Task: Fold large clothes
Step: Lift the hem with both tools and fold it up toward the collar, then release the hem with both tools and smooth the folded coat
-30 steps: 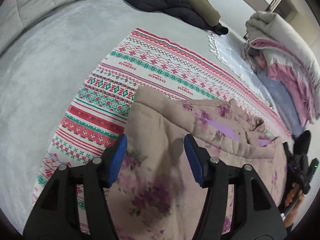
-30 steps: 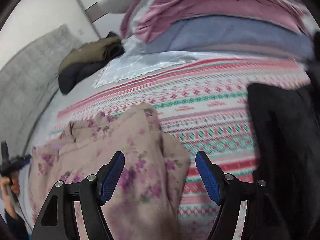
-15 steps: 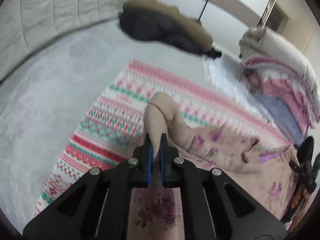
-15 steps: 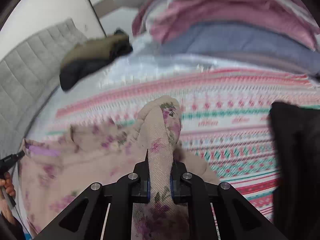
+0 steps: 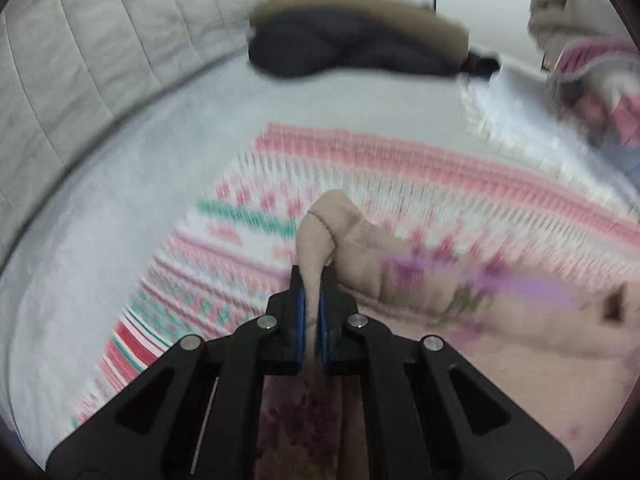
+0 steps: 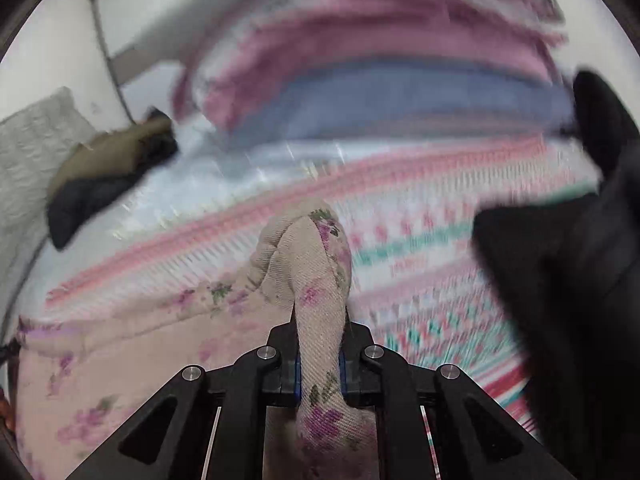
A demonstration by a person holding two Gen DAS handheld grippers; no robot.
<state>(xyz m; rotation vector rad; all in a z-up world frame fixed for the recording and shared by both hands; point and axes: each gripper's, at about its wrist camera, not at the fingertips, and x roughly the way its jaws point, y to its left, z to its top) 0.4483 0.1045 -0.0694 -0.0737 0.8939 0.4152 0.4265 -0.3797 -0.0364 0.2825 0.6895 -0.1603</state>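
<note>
Left wrist view: left gripper (image 5: 313,292) pinches the floral garment (image 5: 500,320); right gripper (image 6: 319,344) pinches another bunch, fabric stretched sideways between them.

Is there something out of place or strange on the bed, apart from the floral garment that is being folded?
A dark jacket with an olive one lies crumpled near the headboard, not folded. A black garment sprawls over the striped blanket at the right. Nothing looks spilled or damaged. Both views are blurred.

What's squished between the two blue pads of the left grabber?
A bunched fold of the beige flowered garment sits pinched in the left gripper, seen in the left wrist view.
</note>
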